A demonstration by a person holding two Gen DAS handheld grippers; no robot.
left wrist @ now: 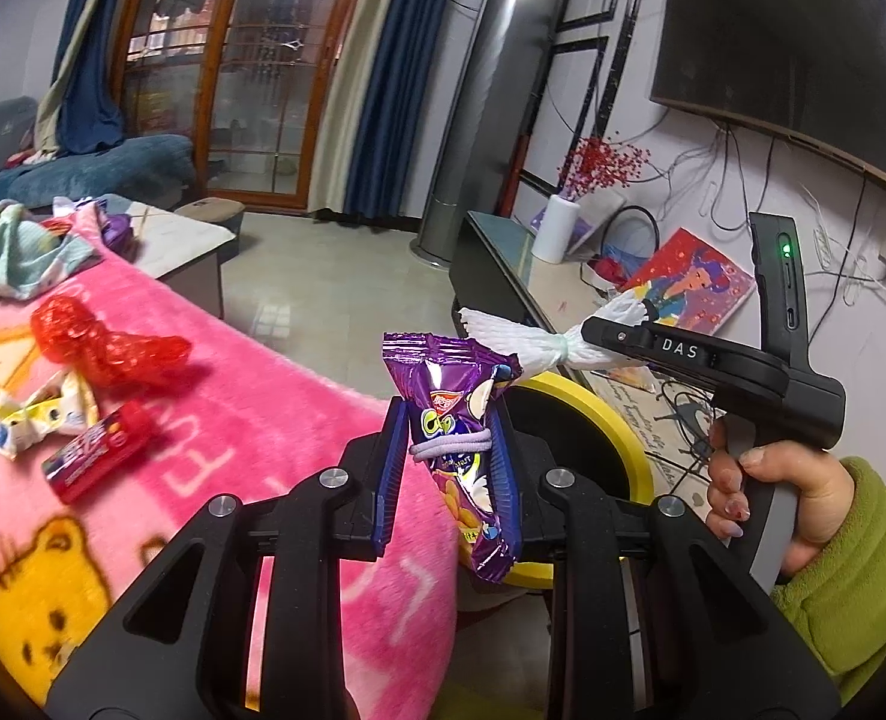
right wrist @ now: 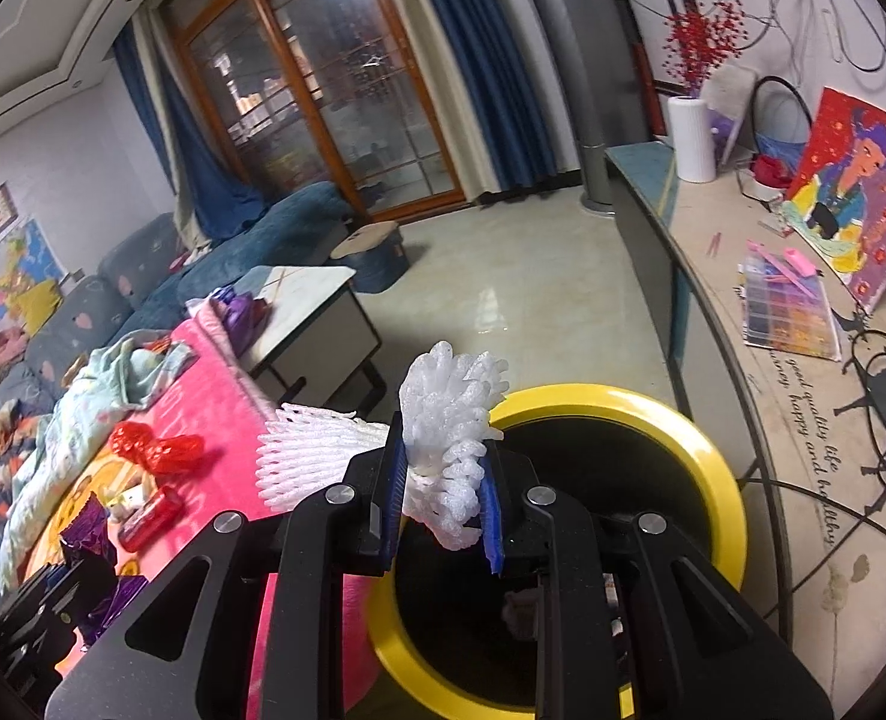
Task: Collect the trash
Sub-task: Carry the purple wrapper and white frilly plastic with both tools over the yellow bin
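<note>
The left gripper (left wrist: 450, 450) pinches a crinkled purple foil snack packet (left wrist: 463, 420). The right gripper (right wrist: 443, 492) pinches a white foam fruit net (right wrist: 448, 438) above the yellow-rimmed black bin (right wrist: 682, 432).

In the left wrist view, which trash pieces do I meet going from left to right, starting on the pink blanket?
White candy wrapper → red box → red plastic wrapper → purple snack bag in the left gripper → white foam net in the right gripper.
</note>
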